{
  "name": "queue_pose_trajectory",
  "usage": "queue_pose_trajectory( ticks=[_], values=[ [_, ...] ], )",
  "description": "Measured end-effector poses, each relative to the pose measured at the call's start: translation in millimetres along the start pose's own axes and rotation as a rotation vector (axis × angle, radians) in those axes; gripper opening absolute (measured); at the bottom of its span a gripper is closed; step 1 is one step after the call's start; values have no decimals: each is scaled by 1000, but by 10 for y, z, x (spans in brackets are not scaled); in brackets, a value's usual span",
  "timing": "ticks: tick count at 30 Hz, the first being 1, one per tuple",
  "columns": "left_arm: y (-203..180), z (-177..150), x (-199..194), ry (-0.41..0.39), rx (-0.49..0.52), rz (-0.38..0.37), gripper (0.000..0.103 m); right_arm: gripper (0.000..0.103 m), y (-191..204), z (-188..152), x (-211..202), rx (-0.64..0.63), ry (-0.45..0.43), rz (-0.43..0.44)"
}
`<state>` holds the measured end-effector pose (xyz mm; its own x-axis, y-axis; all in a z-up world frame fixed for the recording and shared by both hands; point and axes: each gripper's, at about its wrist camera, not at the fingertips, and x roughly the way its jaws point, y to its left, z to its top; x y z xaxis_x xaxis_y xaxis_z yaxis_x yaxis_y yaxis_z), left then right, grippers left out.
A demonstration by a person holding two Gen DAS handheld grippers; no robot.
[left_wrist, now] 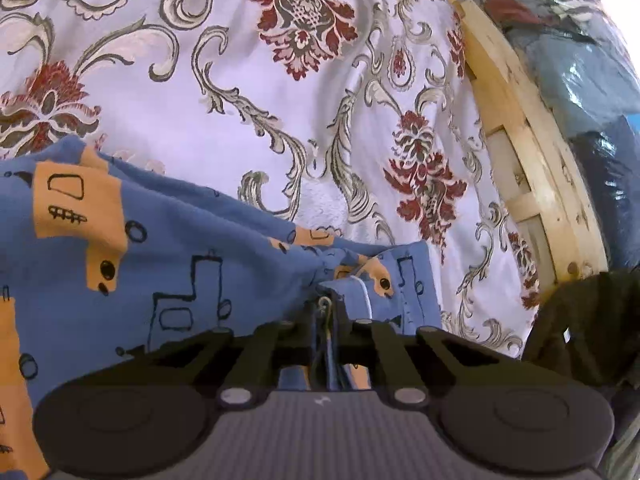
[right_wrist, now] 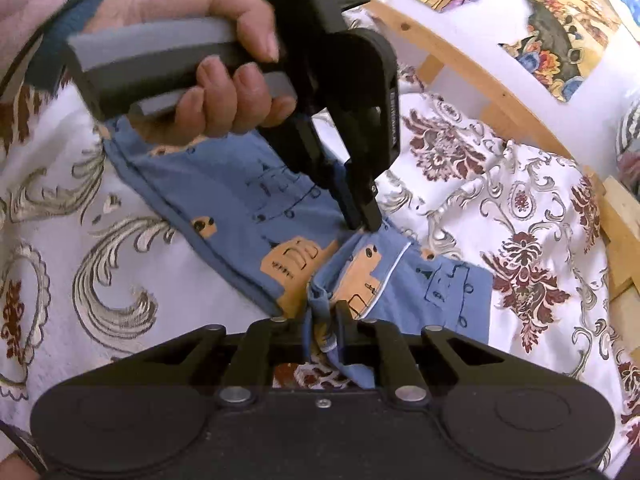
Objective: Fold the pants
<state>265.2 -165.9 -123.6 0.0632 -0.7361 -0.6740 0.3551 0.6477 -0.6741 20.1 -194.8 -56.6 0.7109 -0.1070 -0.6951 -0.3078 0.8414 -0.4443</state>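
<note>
The pants (left_wrist: 168,264) are blue with orange patches and black line drawings, and they lie partly lifted on a flowered white bedspread (left_wrist: 248,80). My left gripper (left_wrist: 329,304) is shut on a bunched edge of the cloth. In the right wrist view the pants (right_wrist: 248,208) stretch from upper left to lower right. The left gripper (right_wrist: 362,220), held by a hand (right_wrist: 224,80), pinches the fabric at its far edge. My right gripper (right_wrist: 325,320) is shut on a fold of the same cloth close to the camera.
A pale wooden bed frame (left_wrist: 532,168) runs along the bedspread's right side, with wrapped bundles (left_wrist: 580,72) beyond it. In the right wrist view the wooden rail (right_wrist: 480,84) curves behind the bed, and a colourful printed cloth (right_wrist: 540,20) hangs on the wall.
</note>
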Motion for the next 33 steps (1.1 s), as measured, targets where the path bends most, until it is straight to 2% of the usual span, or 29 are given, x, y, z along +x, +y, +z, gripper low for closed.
queue_pose_trajectory(
  ticks=[2,3,4,6,8,10,11,12,13,16,20,26,29,33],
  values=[
    [11,1,32,12,-1,0,14,12,18,-17,28,-16,16,-7],
    [31,2,45,17,-16,5,24,12,14,-21,34,-16,18,-7],
    [52,3,49,24,-28,5,30,13,8,-24,41,-16,20,-7],
    [90,8,60,35,-53,-25,47,13,-8,-35,63,-14,29,-10],
    [94,13,67,36,-61,-44,52,12,-24,-39,65,-7,30,-10],
    [65,6,87,37,-46,-32,50,12,-44,-44,66,5,28,-6],
    [44,-3,100,38,-30,-20,41,11,-52,-43,69,13,27,-3],
    [23,-7,116,42,-14,7,26,11,-56,-42,72,18,27,-2],
    [8,-9,136,51,-3,34,24,11,-62,-42,75,21,26,0],
    [19,-3,131,52,-30,31,20,10,-56,-39,71,22,22,-2],
    [-20,-5,61,46,-14,31,11,8,-39,-21,31,18,2,-10],
    [-112,7,-101,58,24,68,7,6,-1,75,-116,71,-39,21],
    [-75,31,-216,63,28,79,7,6,74,150,-155,38,-63,15],
    [4,79,-409,66,27,100,7,6,133,285,-184,42,-89,49]
  ],
)
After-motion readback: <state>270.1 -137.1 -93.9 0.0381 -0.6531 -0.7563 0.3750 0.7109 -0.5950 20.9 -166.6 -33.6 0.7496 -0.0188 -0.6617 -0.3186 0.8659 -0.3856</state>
